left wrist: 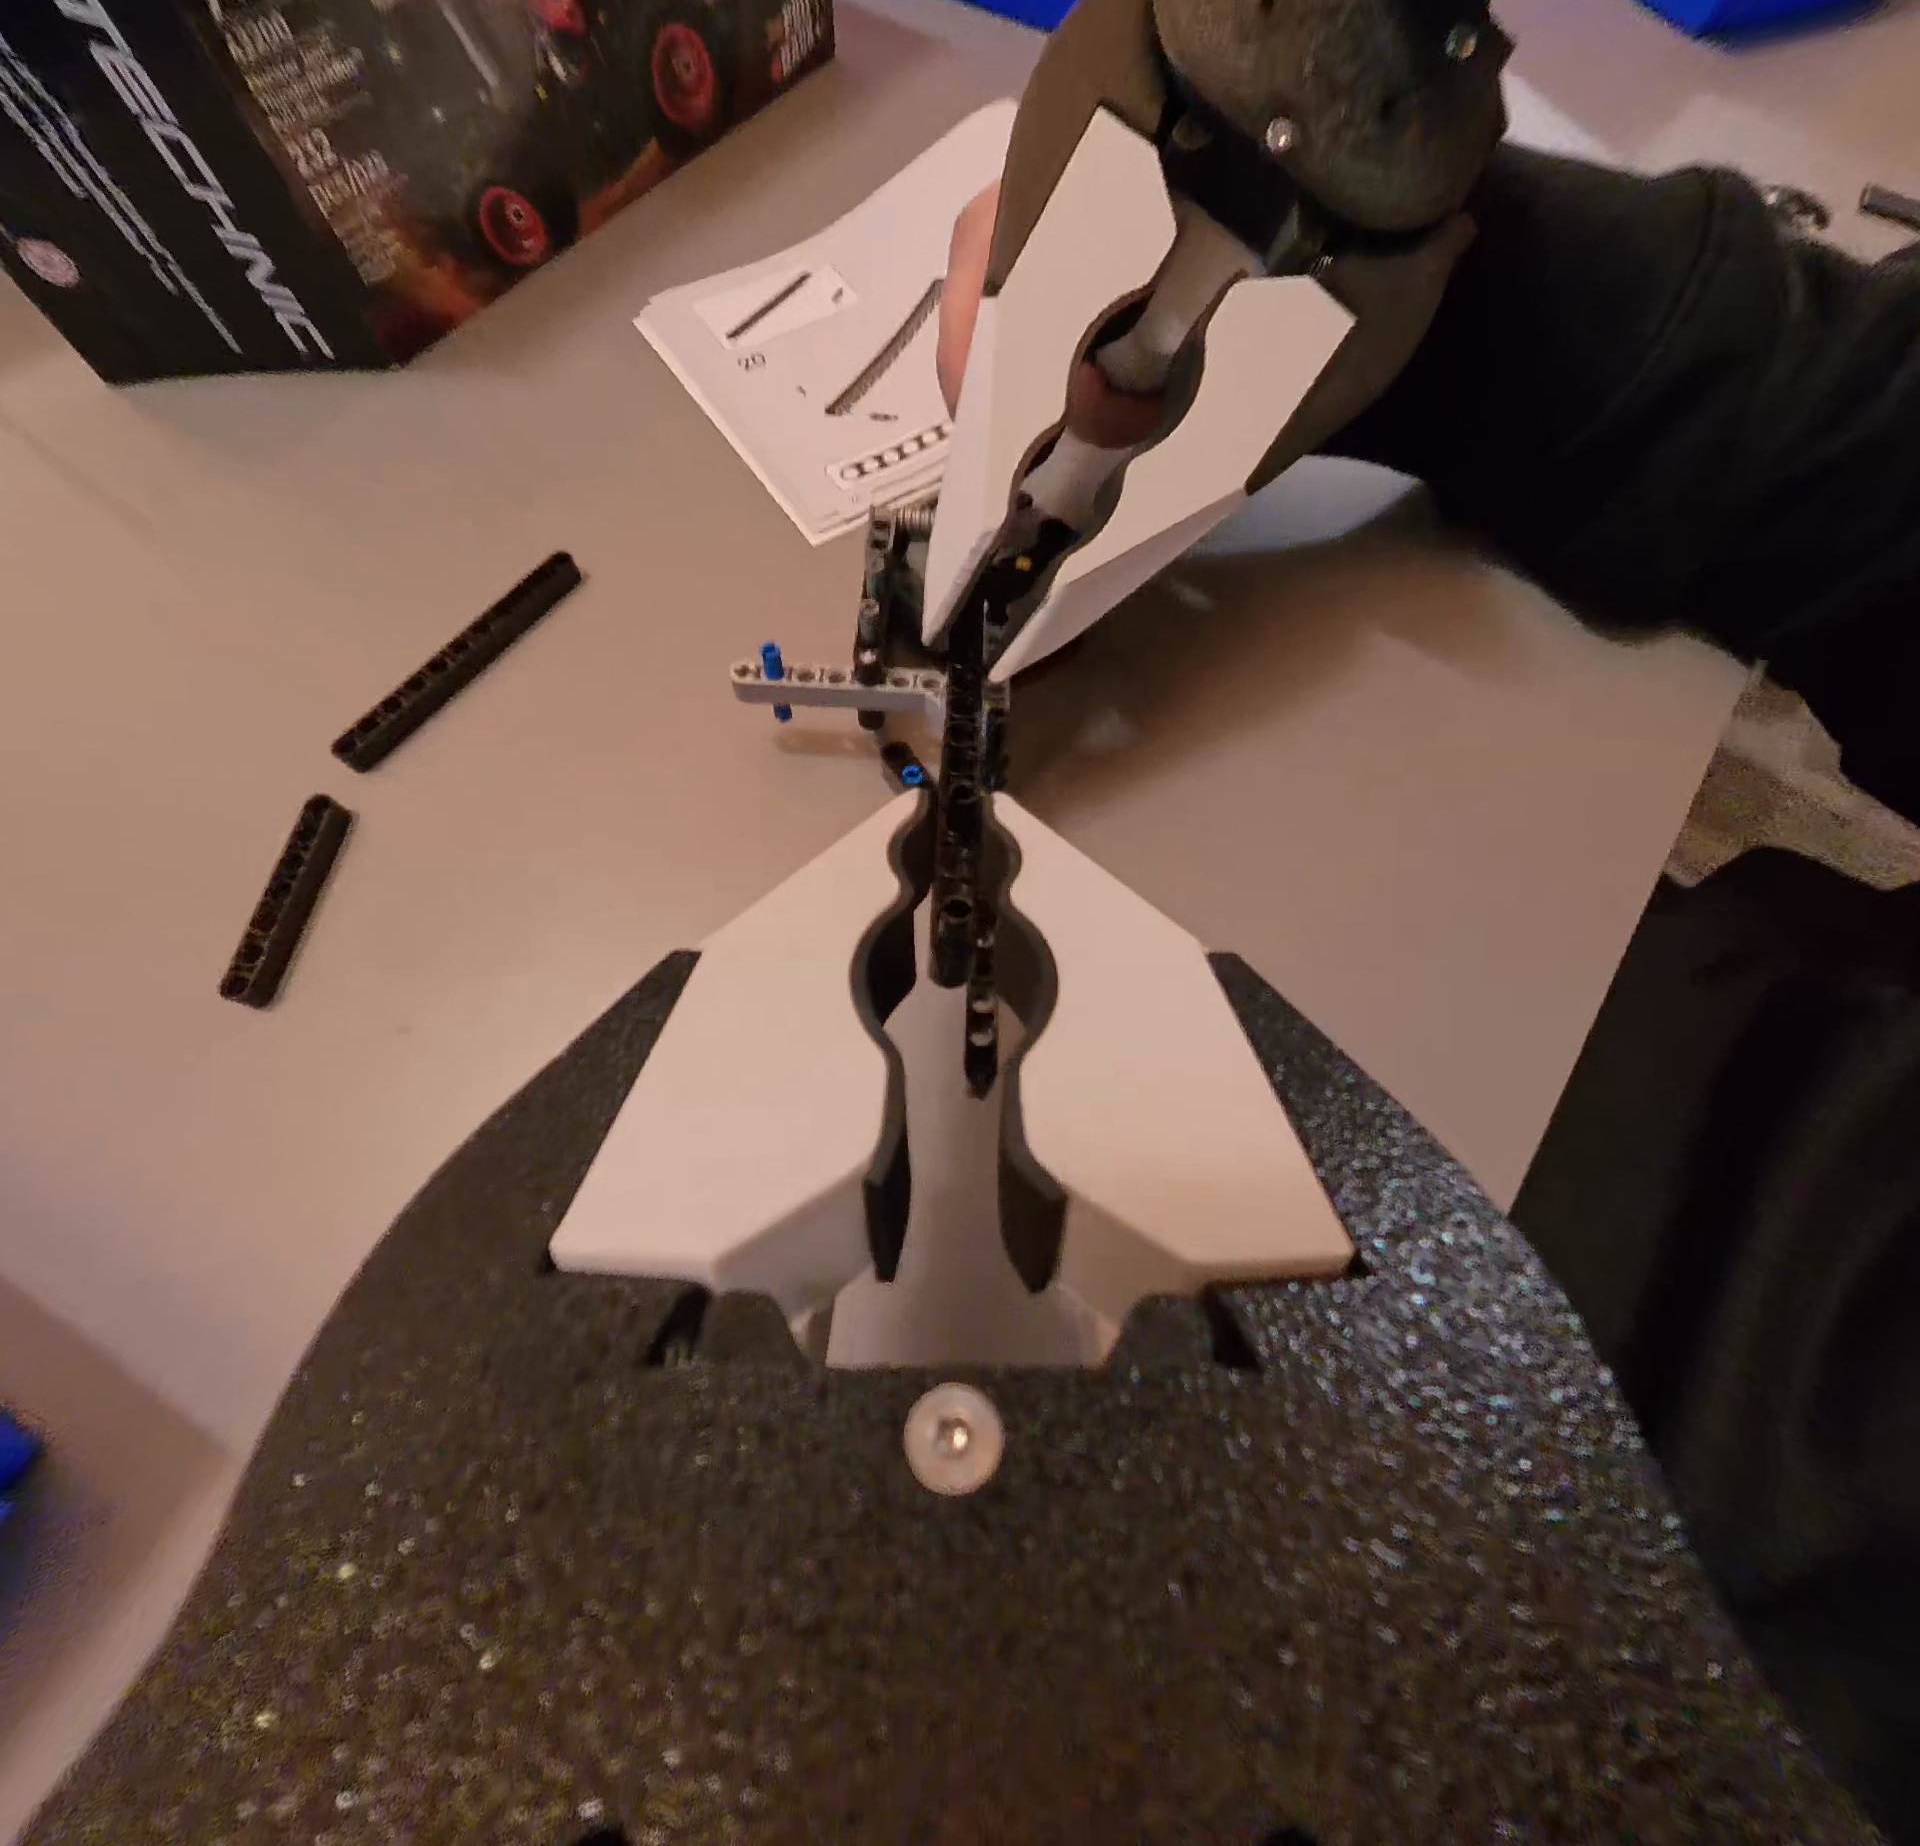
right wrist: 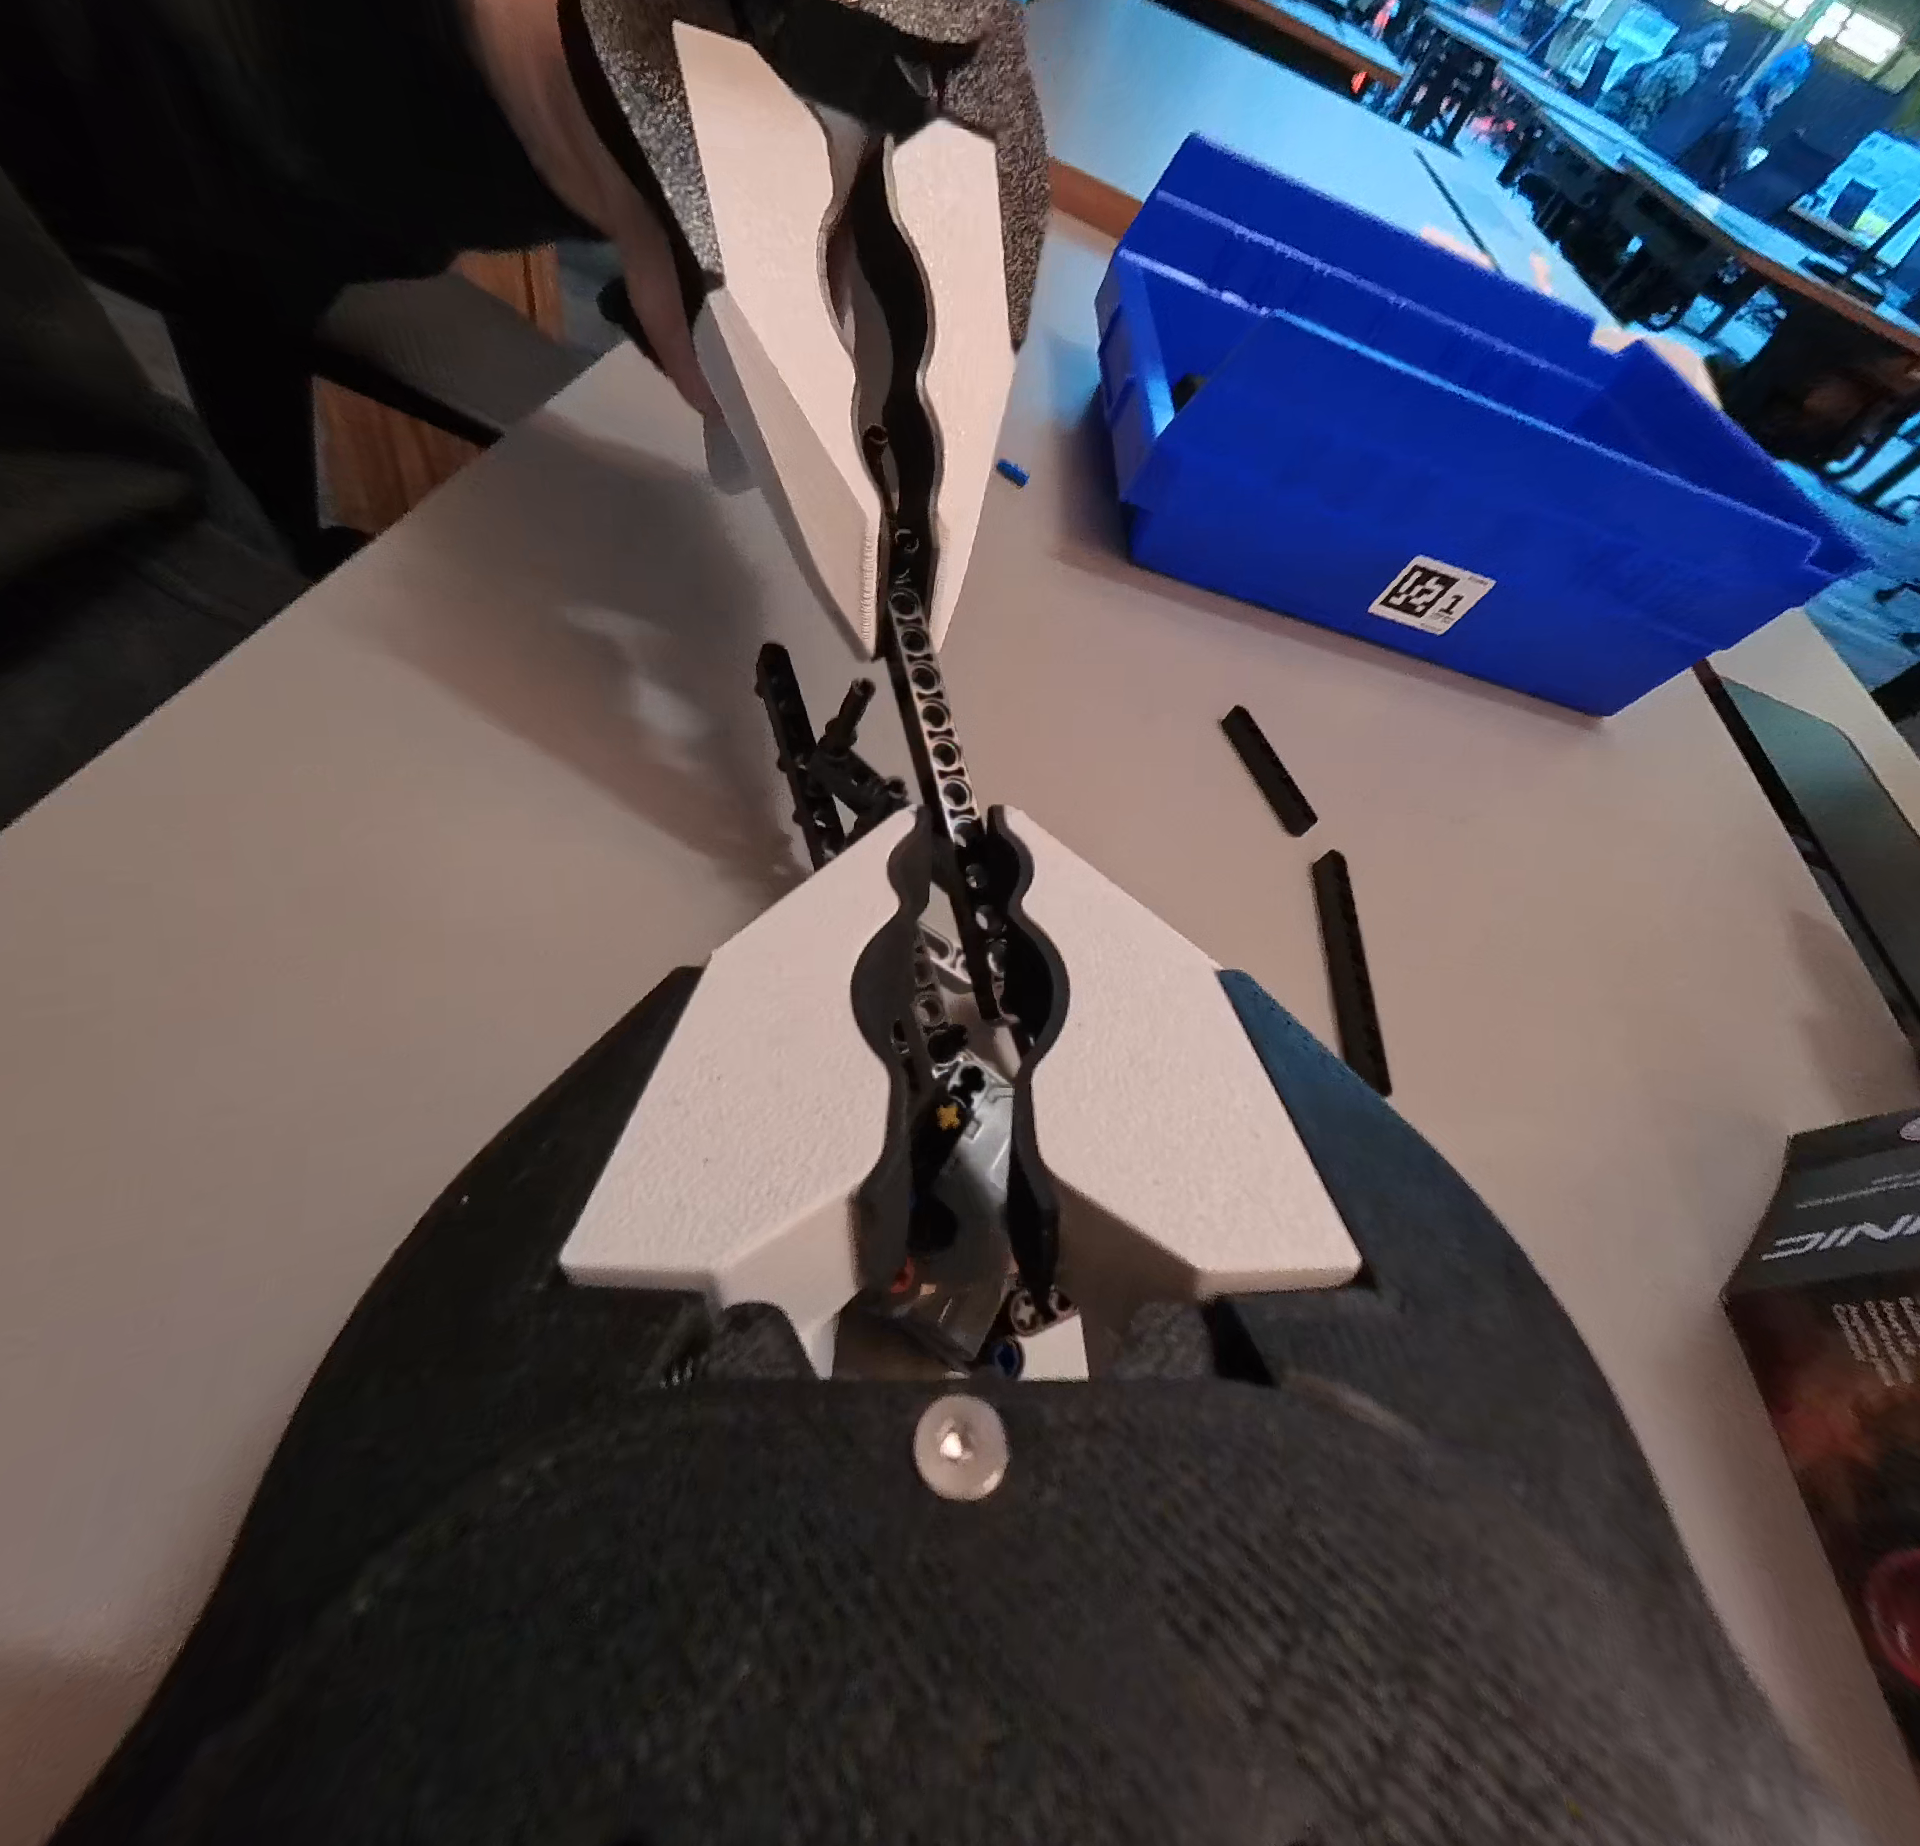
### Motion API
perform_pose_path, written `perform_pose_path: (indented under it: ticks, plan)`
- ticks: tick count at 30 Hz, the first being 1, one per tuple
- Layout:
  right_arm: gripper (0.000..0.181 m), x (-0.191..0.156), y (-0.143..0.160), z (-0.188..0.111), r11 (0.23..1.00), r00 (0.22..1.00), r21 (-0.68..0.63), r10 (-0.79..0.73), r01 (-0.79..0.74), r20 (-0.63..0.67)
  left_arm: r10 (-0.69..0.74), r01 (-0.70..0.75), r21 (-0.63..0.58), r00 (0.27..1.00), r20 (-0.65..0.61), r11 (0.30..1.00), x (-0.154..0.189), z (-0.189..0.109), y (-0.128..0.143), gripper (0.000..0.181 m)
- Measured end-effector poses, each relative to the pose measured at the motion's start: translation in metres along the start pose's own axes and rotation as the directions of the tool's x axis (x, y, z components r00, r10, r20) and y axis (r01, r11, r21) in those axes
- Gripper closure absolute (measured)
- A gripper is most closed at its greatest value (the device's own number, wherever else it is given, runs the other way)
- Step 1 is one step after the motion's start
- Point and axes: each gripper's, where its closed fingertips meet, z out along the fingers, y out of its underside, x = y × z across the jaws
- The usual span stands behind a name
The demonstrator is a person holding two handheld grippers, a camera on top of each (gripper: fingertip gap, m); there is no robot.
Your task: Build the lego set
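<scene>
The long black beam (left wrist: 961,861) runs straight between my two grippers, its long axis pointing away from me in both views, held above the worktop (left wrist: 416,965). My left gripper (left wrist: 956,830) is clamped on its near end; my right gripper (right wrist: 956,840) is closed on the far end, where the part-built lego frame (left wrist: 894,674) joins. Two spare black beams (left wrist: 457,658) lie left, instructions (left wrist: 790,373) beyond.

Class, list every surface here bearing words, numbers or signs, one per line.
Black cardboard set box: white lettering, small print; not copied.
White instruction booklet: printed step number; not copied.
Blue plastic bin: white sticker, square code, digit; not copied.
Left hand-held gripper, right hand-held gripper, black holed beam they clamp: none.
</scene>
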Motion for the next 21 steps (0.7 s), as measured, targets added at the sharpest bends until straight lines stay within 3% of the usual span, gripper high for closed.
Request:
perform_pose_path:
  ticks: [21]
  plan:
    - [0.173, -0.006, 0.002, -0.008, 1.0, 0.999, -0.001, 0.023, -0.023, 0.042, -0.018, 0.018, -0.029, 1.0, 0.009, 0.999, 0.011, 0.007, 0.006, 0.176]
